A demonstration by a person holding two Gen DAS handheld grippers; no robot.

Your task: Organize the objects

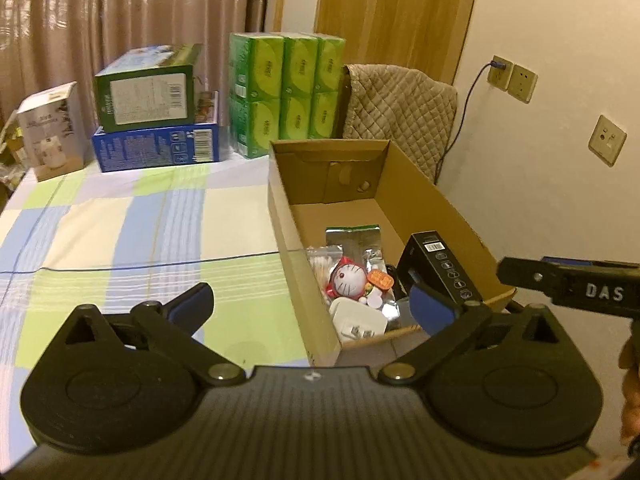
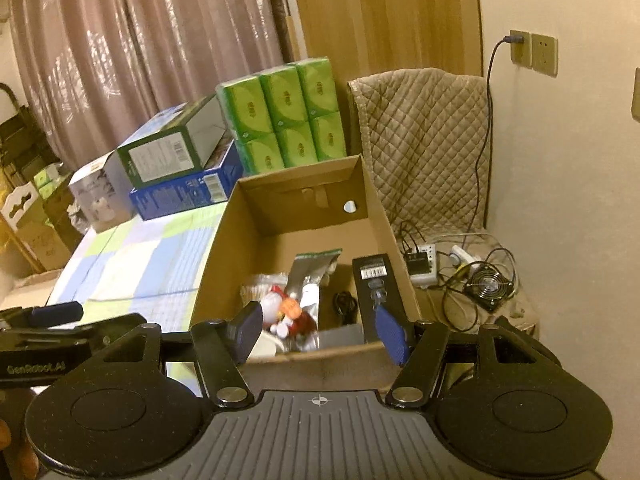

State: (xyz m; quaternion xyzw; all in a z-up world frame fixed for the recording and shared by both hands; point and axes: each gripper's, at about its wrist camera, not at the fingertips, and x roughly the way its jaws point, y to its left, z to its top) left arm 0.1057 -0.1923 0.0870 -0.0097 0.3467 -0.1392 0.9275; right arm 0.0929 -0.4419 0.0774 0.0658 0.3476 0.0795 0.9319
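My left fingers [image 1: 314, 308] stand spread as wide as they go, with nothing between them, hanging over the near edge of the desk [image 1: 120, 232] where the cardboard box [image 1: 296, 276] sits at its right side. My right fingers [image 2: 320, 332] are parted about halfway and also empty, poised just above the near wall of that same box.

Most of the sorting looks done. Inside the box, gathered at its near end, I see a black carton [image 2: 376, 284] lying along the right wall, a silver foil pouch [image 2: 310, 276] with a green strip, a small red-and-white cat toy [image 1: 347, 278], a packet of cotton swabs [image 1: 322, 266], a white plug adapter [image 1: 358, 320], an orange-topped trinket [image 1: 379, 280] and a dark coiled cable [image 2: 345, 304]. The far half of the box floor is bare.

The checked cloth on the desk carries no loose small items that I can see. Along the far edge remain a white box [image 1: 50, 132], a green box [image 1: 146, 92] stacked on a blue box [image 1: 156, 146], and a block of green tissue packs [image 1: 286, 92]. They look too big for the box, so I judge they stay where they are.

By my reckoning little or nothing is left, unless something lies outside both views.
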